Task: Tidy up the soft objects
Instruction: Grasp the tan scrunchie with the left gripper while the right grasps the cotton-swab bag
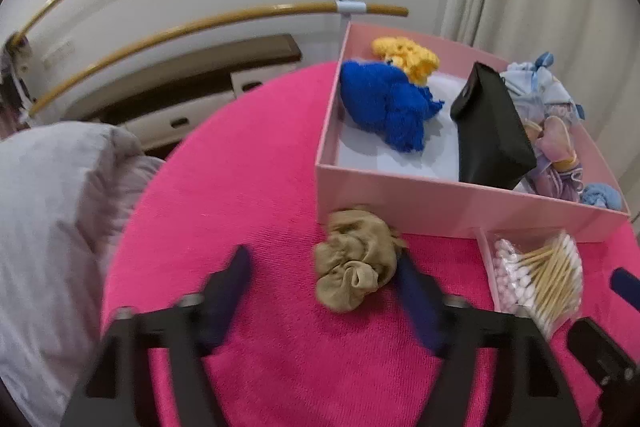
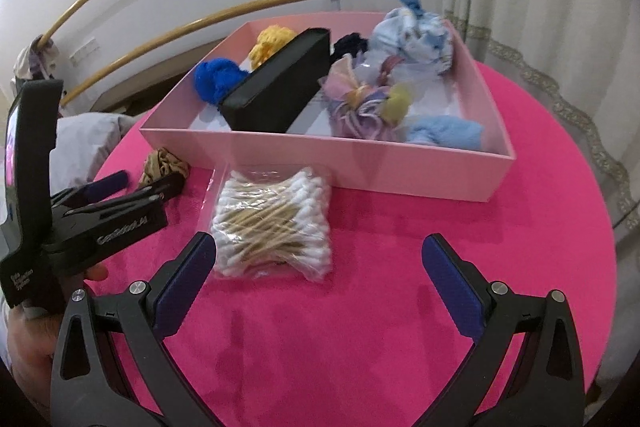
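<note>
A crumpled tan scrunchie (image 1: 354, 259) lies on the pink table just in front of the pink box (image 1: 440, 199); it also shows in the right wrist view (image 2: 164, 163). My left gripper (image 1: 324, 259) is open, and the scrunchie sits between its fingers, close to the right one. Its fingers are apart from the cloth. The box (image 2: 360, 159) holds a blue knit piece (image 1: 384, 103), a yellow one (image 1: 408, 57), a black divider (image 1: 492, 131) and several pastel scrunchies (image 2: 368, 99). My right gripper (image 2: 320, 255) is open and empty above a bag of cotton swabs (image 2: 276, 223).
The round table has a pink cloth (image 2: 400, 307). A grey-white cushion (image 1: 52, 211) lies off the table's left edge. A curtain (image 2: 540, 7) hangs at the right, wooden rails (image 1: 200, 23) behind. The left gripper body (image 2: 60, 219) is at the left of the right wrist view.
</note>
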A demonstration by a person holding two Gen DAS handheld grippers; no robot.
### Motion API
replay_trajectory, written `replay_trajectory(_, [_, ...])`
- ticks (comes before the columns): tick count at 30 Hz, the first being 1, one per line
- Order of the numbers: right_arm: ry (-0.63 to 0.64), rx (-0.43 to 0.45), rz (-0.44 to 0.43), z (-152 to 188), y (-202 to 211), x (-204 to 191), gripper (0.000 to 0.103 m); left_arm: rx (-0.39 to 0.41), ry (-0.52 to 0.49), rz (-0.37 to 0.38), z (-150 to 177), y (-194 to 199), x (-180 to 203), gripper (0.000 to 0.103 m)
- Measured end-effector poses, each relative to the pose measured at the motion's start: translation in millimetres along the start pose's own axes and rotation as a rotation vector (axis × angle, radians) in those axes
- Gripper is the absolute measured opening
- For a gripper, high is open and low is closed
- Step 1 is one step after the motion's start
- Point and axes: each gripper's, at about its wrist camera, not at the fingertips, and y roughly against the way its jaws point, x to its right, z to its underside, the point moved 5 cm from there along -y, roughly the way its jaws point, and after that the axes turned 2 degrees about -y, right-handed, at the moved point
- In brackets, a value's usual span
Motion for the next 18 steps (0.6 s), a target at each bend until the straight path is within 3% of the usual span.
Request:
replay_trajectory(1, [0.004,-0.004,-0.002,-1,-3,-2,0.103,0.011,0.0,0.003,-2,-1,0,0.054])
replay_trajectory(3, [0.009,-0.011,-0.01,-2,-9,-5,0.103,0.017,-0.005,0.011,-4,-5,0,0.03])
replay_trajectory(5, [0.008,-0.018,-0.024,-2,-12,-9,0.103,0.02,0.008,0.022,-5,-6,-2,0.024])
replay_trajectory(14, [0.05,-0.038,-0.03,-10,-43,-38,0.102,0.032,0.051,0.005,11,3,-16,0.021])
replay_trajectory(16, [0.081,-0.04,0.024,-8,-49,-41,0.091,0.034,0.043,-0.004,15,2,-15,0.021])
replay_trajectory(18, [0.102,-0.024,0.06,-8,-48,-43,0.073,0.035,0.038,-0.008,19,7,-10,0.021])
